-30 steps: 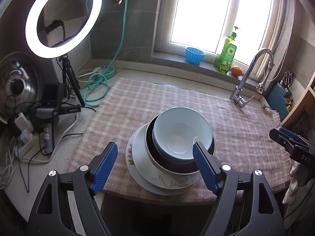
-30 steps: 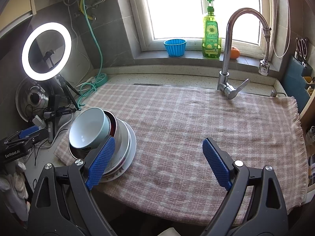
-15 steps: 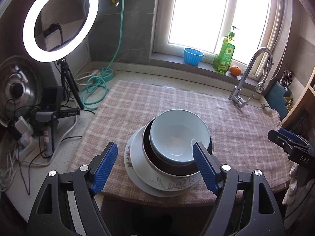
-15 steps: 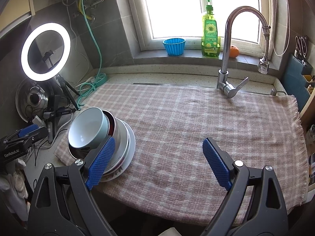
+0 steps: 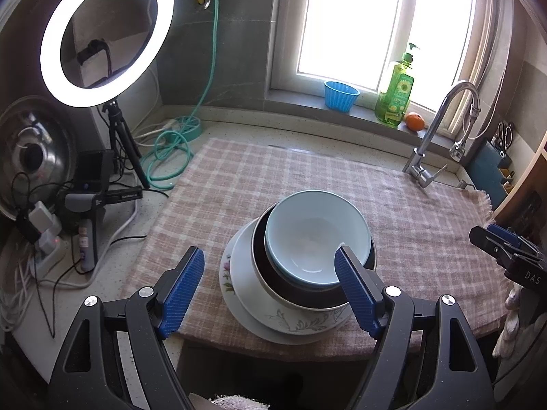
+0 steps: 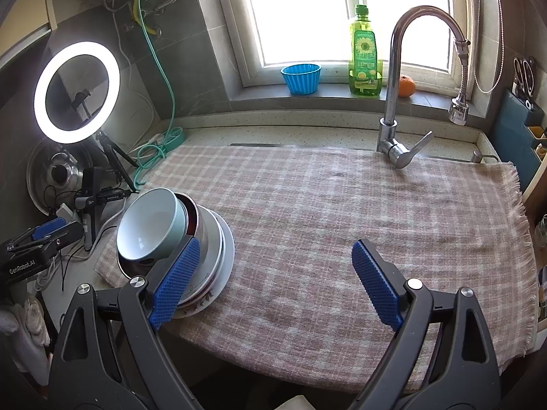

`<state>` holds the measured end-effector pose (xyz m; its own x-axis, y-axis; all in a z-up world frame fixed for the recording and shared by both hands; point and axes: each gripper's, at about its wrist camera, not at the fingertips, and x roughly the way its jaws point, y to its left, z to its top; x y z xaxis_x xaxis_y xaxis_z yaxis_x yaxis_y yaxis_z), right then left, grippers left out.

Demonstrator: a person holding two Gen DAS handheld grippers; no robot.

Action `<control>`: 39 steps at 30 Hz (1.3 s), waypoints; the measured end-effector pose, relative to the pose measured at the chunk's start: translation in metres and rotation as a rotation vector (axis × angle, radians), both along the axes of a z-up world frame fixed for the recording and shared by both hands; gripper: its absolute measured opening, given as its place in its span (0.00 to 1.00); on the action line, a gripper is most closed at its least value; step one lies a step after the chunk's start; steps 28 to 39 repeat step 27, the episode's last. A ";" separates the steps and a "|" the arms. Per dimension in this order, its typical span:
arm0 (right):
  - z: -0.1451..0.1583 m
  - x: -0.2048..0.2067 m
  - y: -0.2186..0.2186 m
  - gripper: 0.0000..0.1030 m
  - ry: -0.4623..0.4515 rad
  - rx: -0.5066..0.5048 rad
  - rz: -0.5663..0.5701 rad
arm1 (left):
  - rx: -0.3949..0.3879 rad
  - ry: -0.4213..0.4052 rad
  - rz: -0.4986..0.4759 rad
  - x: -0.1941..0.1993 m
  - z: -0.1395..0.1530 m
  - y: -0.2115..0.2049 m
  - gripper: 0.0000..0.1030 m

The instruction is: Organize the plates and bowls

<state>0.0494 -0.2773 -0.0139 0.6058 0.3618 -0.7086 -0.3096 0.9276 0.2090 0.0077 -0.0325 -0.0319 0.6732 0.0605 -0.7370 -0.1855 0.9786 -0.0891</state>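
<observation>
A stack of dishes sits on the checked cloth near its front edge. A light blue bowl lies on top, inside a dark bowl, on a white floral plate. The stack also shows at the left in the right wrist view, with the blue bowl on top. My left gripper is open and empty, held just in front of and above the stack. My right gripper is open and empty over the bare cloth, to the right of the stack.
A ring light on a tripod, cables and a steel pot lid crowd the counter at the left. A faucet stands at the back right. A blue cup, soap bottle and orange sit on the windowsill.
Both grippers have drifted back slightly, so the scene sits a little farther away. The dishes have not moved and both grippers stay open.
</observation>
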 end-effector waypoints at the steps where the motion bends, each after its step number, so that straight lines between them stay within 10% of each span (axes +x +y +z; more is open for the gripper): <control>1: 0.000 0.000 0.001 0.90 0.001 0.000 0.001 | -0.001 0.000 -0.001 0.000 0.000 0.000 0.77; 39: -0.013 0.007 0.007 0.90 0.025 -0.010 -0.001 | 0.028 -0.005 -0.009 0.008 -0.003 0.003 0.77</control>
